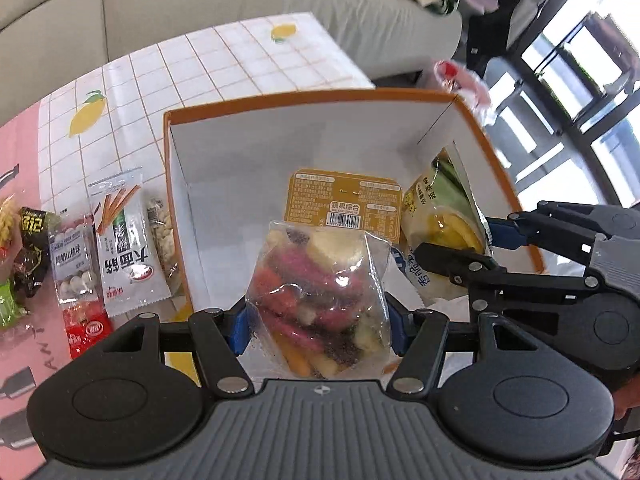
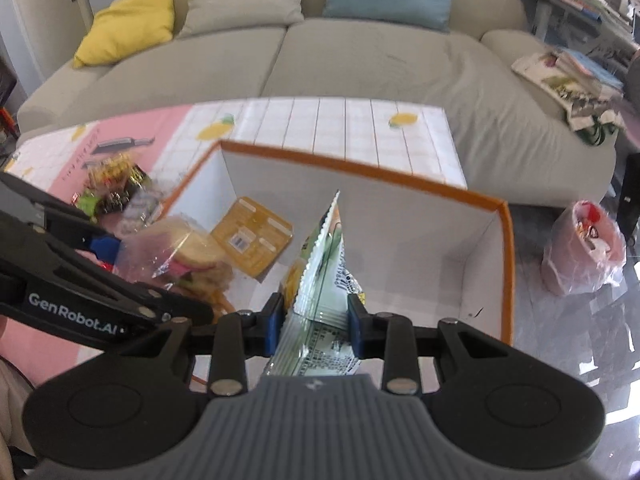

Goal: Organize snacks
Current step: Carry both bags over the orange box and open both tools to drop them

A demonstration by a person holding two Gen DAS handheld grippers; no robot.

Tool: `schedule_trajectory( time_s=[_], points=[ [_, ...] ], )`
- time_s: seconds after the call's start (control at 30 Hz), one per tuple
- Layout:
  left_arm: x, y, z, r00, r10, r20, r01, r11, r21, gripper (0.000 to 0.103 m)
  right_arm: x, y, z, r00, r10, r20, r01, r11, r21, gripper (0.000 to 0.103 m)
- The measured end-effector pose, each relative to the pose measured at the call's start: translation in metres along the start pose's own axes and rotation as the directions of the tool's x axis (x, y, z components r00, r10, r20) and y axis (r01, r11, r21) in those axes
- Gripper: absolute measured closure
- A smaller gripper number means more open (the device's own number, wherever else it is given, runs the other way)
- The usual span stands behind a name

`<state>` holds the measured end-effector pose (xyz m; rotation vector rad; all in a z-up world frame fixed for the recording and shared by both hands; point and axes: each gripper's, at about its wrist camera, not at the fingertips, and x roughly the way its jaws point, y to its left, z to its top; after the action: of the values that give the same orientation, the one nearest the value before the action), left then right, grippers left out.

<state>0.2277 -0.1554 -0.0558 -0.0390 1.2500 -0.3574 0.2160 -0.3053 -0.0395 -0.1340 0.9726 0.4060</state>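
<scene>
My left gripper is shut on a clear bag of colourful dried fruit and vegetable crisps, held over the near edge of the orange-rimmed white box. A yellow flat packet lies on the box floor. My right gripper is shut on a green and white snack packet, held edge-up inside the same box. The right gripper also shows in the left wrist view, at the box's right side. The clear bag and yellow packet show in the right wrist view.
Several loose snack packets lie on the table left of the box, on a tiled lemon-print cloth and pink mat. A grey sofa stands behind the table. A pink bin bag sits on the floor to the right.
</scene>
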Motion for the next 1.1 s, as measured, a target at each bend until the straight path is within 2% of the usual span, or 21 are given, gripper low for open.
schedule_trajectory(
  time_s=[0.07,0.3,0.53,0.6,0.73,0.87,1.0,1.1],
  points=[
    [0.008,0.003,0.002,1.0,0.0,-0.019,0.0,1.0,-0.007,0.031,0.011,-0.003,-0.001,1.0,0.008,-0.021,-0.007,1.0,0.006,0.072],
    [0.024,0.0,0.003,0.994,0.071,-0.085,-0.068,0.997,0.035,0.031,0.036,-0.008,-0.002,0.996,0.041,-0.077,-0.039,0.999,0.029,0.071],
    [0.032,-0.006,0.002,0.988,0.117,-0.105,-0.109,0.991,0.079,0.03,0.053,-0.009,-0.005,0.99,0.045,-0.133,-0.04,0.998,0.039,0.071],
    [0.034,-0.008,0.002,0.985,0.133,-0.113,-0.122,0.988,0.092,0.027,0.057,-0.008,-0.005,0.987,0.043,-0.153,-0.036,0.998,0.049,0.071],
    [0.031,-0.009,0.002,0.985,0.14,-0.099,-0.131,0.987,0.094,0.024,0.064,-0.009,-0.005,0.981,0.033,-0.189,-0.023,0.998,0.059,0.07],
    [0.02,-0.008,0.003,0.99,0.127,-0.054,-0.122,0.988,0.094,0.015,0.065,-0.009,-0.005,0.98,0.033,-0.198,-0.021,0.998,0.064,0.07],
    [0.009,-0.005,0.005,0.994,0.103,-0.03,-0.101,0.992,0.079,0.015,0.064,-0.008,-0.004,0.98,0.029,-0.196,-0.015,0.997,0.072,0.069],
    [-0.001,-0.002,0.003,0.995,0.096,-0.01,-0.095,0.993,0.063,0.015,0.063,-0.007,-0.004,0.981,0.037,-0.192,-0.022,0.997,0.078,0.06]
  ],
)
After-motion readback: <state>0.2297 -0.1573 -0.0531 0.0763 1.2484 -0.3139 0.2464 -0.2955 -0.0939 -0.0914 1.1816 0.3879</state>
